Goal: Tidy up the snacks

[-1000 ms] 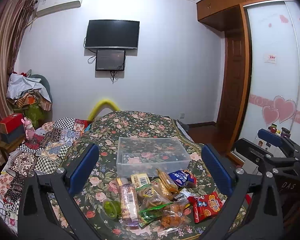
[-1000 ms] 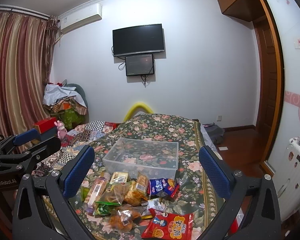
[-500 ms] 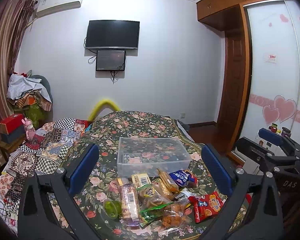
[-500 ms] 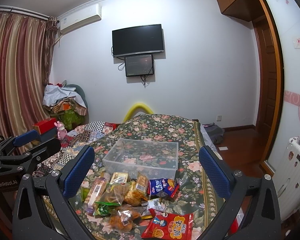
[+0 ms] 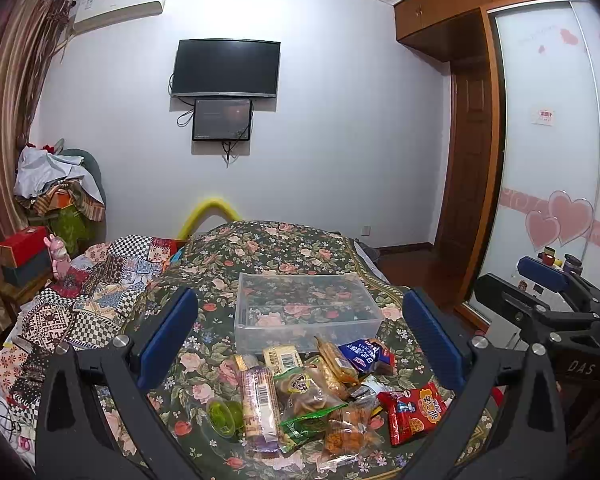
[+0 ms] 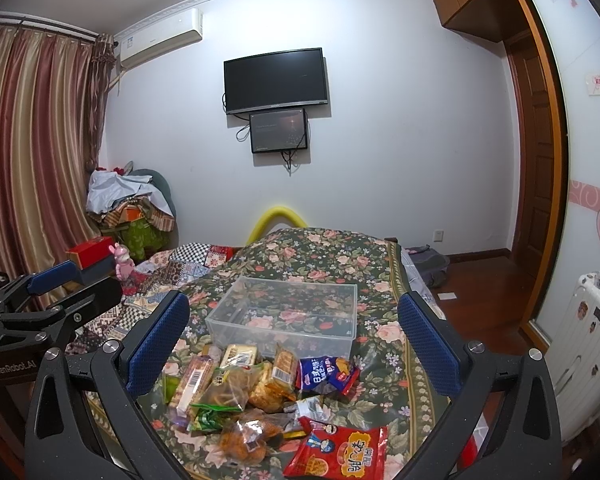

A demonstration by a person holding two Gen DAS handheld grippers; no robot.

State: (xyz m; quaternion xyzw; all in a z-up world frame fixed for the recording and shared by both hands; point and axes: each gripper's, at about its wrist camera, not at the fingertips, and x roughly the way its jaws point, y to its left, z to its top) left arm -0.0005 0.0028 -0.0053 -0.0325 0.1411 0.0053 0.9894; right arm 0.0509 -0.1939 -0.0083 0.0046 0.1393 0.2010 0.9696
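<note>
Left wrist camera: the left gripper (image 5: 300, 334) hangs above the bed with its blue-padded fingers (image 5: 168, 336) spread wide and nothing between them. Framed in the gap is a pile of snacks (image 5: 316, 396) on the floral bedspread (image 5: 268, 248): a long wrapped bar with a barcode (image 5: 258, 404), a small green jelly cup (image 5: 224, 416) just beside it, a clear bag of brown pastry (image 5: 304, 390), a blue packet (image 5: 364, 356) and a red chip bag (image 5: 414, 410) at the right edge of the heap. Just beyond the pile sits a clear plastic bin (image 5: 308, 312), open on top, with only the floral pattern showing through it. The other gripper is in view at the far right, held off to the side.

Right wrist camera: the right gripper (image 6: 294, 346) is also wide apart and holding nothing, hovering over the same heap. Here the red chip bag (image 6: 340, 454) lies nearest, flat and printed with a cartoon face, the blue packet (image 6: 326, 372) behind it, and the bin (image 6: 288, 316) beyond, touching none of the packets that I can tell.
</note>
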